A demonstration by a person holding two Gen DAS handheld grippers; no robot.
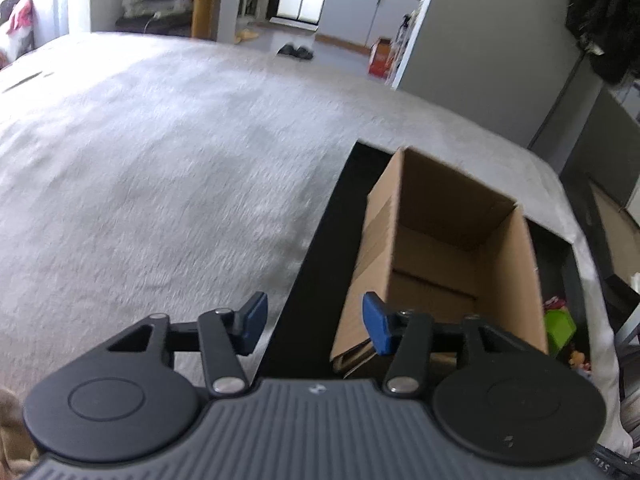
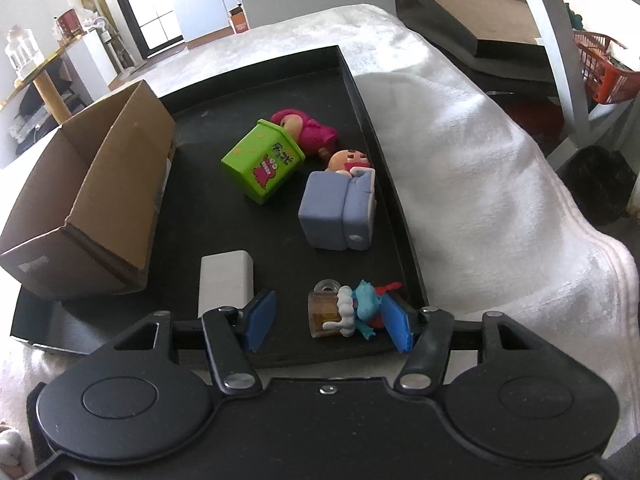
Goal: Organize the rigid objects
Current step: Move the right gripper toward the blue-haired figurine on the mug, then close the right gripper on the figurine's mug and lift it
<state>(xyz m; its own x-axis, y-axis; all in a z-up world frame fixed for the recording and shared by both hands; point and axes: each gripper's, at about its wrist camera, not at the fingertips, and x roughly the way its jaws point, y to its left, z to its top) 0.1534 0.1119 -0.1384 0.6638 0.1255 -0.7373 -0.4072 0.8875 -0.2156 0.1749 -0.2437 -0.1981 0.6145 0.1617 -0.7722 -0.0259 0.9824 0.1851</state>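
Your left claw (image 1: 315,325) and right claw (image 2: 328,320) are matt black plastic with bright metal pivot pins, and their blue pads (image 2: 262,320) look like smooth, slightly rubbery plastic. You see a cardboard box (image 2: 96,208) of plain brown paperboard, dull and faintly fibrous, standing on a black tray (image 2: 360,80) with a smooth, low-sheen plastic finish. The white blanket (image 2: 480,180) under the tray is soft, fuzzy cloth. The green toy carton (image 2: 262,160) is glossy moulded plastic, the lavender figure (image 2: 336,212) matt and smooth, the white block (image 2: 226,280) satin plastic, and the small amber mug figure (image 2: 328,314) partly translucent.
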